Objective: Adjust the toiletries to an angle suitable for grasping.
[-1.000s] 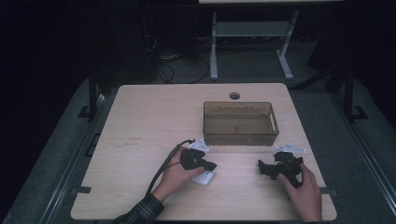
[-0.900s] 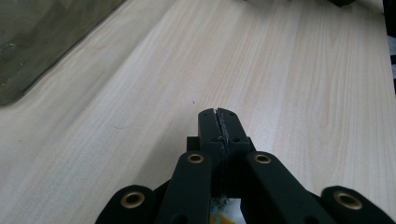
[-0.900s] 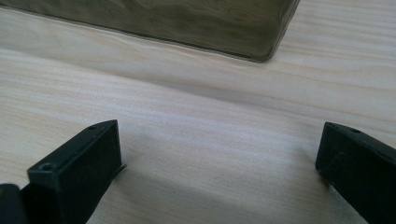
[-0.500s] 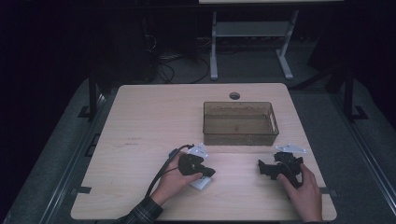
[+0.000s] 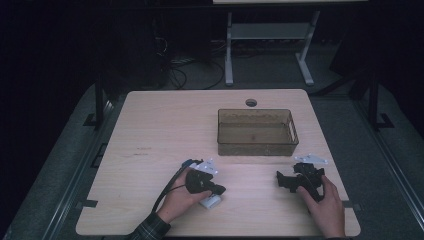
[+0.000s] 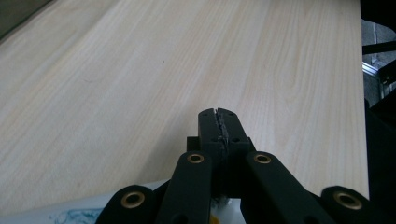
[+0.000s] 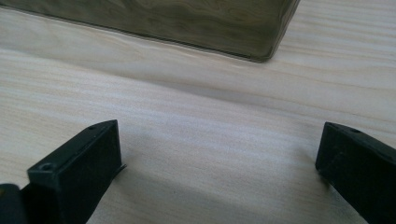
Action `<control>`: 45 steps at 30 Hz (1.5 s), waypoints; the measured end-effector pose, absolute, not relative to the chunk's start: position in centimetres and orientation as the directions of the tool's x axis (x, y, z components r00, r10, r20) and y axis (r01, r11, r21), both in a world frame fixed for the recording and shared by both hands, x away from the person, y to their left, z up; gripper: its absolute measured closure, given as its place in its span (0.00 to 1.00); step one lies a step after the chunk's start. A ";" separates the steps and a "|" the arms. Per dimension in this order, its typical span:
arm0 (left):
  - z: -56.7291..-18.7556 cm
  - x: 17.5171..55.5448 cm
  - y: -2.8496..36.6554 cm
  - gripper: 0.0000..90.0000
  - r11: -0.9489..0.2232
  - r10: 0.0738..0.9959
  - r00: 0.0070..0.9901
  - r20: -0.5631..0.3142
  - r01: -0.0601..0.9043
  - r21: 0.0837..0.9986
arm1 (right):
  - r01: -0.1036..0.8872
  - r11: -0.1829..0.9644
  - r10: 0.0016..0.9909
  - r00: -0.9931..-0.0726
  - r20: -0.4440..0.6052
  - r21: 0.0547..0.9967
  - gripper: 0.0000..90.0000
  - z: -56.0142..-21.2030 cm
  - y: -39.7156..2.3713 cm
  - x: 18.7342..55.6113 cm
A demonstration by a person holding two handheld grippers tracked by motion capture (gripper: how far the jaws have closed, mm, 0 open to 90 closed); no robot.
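Pale wood grain runs across the surface [image 5: 165, 130], where a smoky translucent rectangular bin [image 5: 257, 132] sits towards the far right. From the high view, the left gripper [image 5: 218, 190] rests over a small white object [image 5: 210, 202] near the front edge; its own view shows the jaws pressed together with nothing between them. The right gripper [image 7: 219, 158] has its jaws spread wide over bare wood, the bin's corner just ahead.
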State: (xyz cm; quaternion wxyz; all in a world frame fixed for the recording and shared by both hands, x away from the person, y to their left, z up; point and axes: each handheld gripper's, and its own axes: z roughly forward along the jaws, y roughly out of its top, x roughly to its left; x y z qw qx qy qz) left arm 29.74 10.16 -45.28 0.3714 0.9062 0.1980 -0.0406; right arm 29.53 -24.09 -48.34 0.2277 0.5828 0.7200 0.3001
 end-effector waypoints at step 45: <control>-45.4 25.6 18.6 1.00 -0.634 0.443 0.874 -0.197 0.462 0.620 | 0.703 0.141 0.976 -0.217 0.022 0.698 0.00 -48.3 -24.1 29.5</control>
